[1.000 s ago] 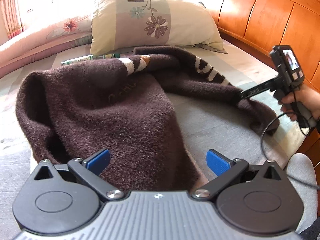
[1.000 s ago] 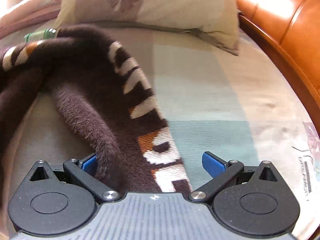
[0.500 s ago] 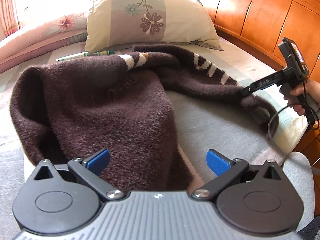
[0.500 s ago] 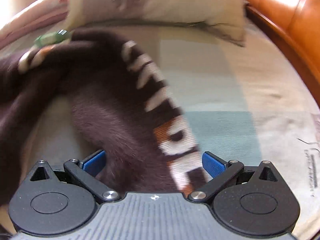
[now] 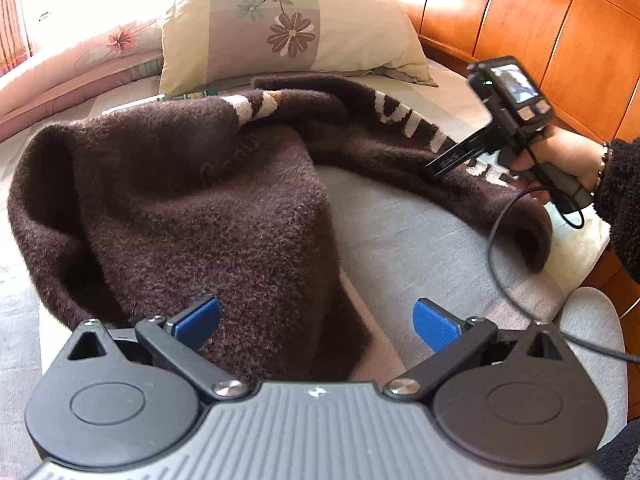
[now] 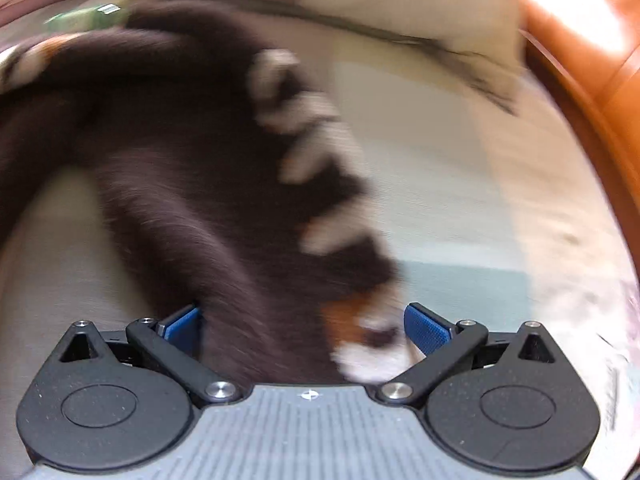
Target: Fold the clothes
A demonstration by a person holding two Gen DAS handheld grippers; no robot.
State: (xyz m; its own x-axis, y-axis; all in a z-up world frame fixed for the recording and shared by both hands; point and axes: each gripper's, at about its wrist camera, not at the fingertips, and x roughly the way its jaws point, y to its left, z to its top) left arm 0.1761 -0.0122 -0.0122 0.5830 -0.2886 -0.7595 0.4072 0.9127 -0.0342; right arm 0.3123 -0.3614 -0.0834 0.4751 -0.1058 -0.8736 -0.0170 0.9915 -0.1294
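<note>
A brown sweater (image 5: 208, 200) lay crumpled on the bed (image 5: 420, 240) before a pillow (image 5: 288, 28). Left hand-held gripper (image 5: 316, 322) stood wide open over its hem; right hand-held gripper (image 6: 302, 330) gaped around a patterned sleeve (image 6: 312, 168), gripping nothing.

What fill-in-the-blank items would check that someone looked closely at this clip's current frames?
1. The fuzzy sweater spread on the bed is dark ____ in colour.
2. Behind it, against the wooden headboard, lies a ____ printed with flowers.
3. Both blue pads of the left gripper stand wide ____.
4. The right gripper view is ____, so fine detail there is lost.

Missing words: brown; pillow; apart; blurred
</note>
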